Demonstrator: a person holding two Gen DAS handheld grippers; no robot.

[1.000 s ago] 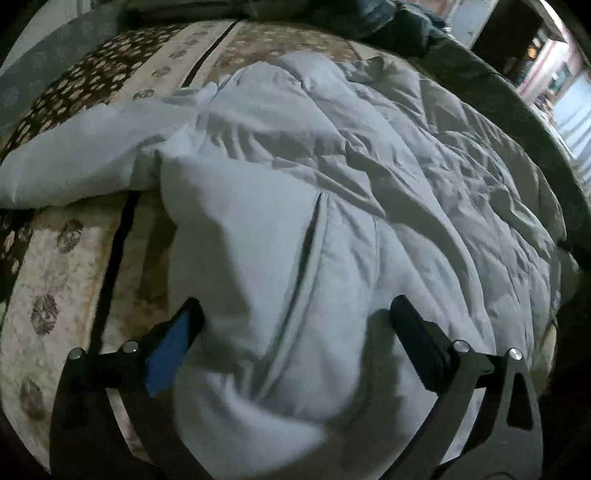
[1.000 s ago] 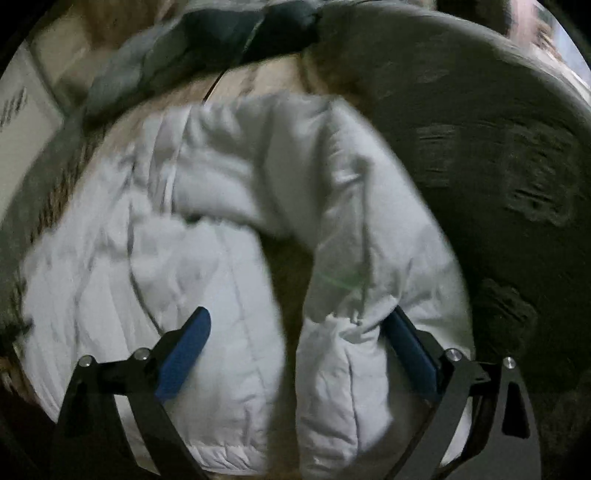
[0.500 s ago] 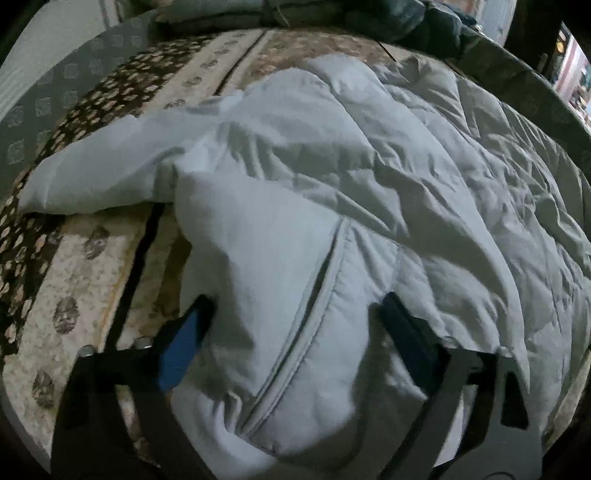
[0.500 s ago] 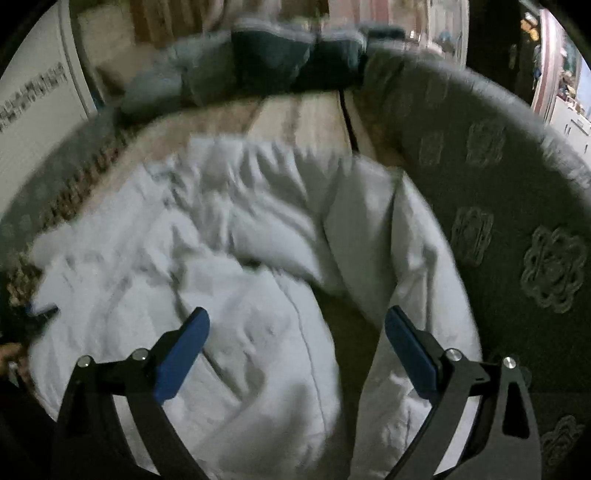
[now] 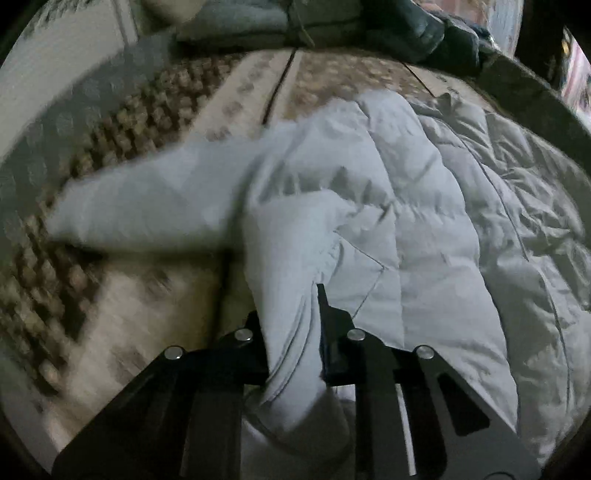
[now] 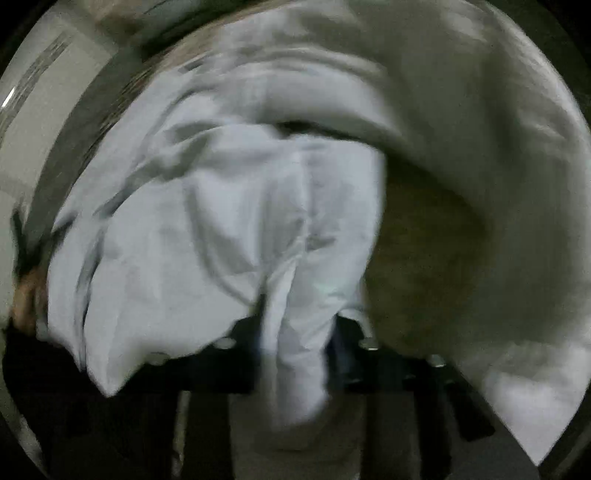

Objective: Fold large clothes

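A large pale grey quilted puffer jacket lies spread over a patterned bed cover. One sleeve stretches out to the left. My left gripper is shut on a fold of the jacket's edge near the front. In the right wrist view the jacket fills the frame, blurred and lifted. My right gripper is shut on a bunched fold of its fabric. Another part of the jacket arches over on the right.
The brown and beige patterned bed cover lies under the jacket. Folded dark and grey clothes are piled at the far end. A dark grey padded bed edge runs along the right side.
Both grippers were open over the jacket and have closed on folds of it. The right gripper has lifted its fold, and its view is now filled with fabric.
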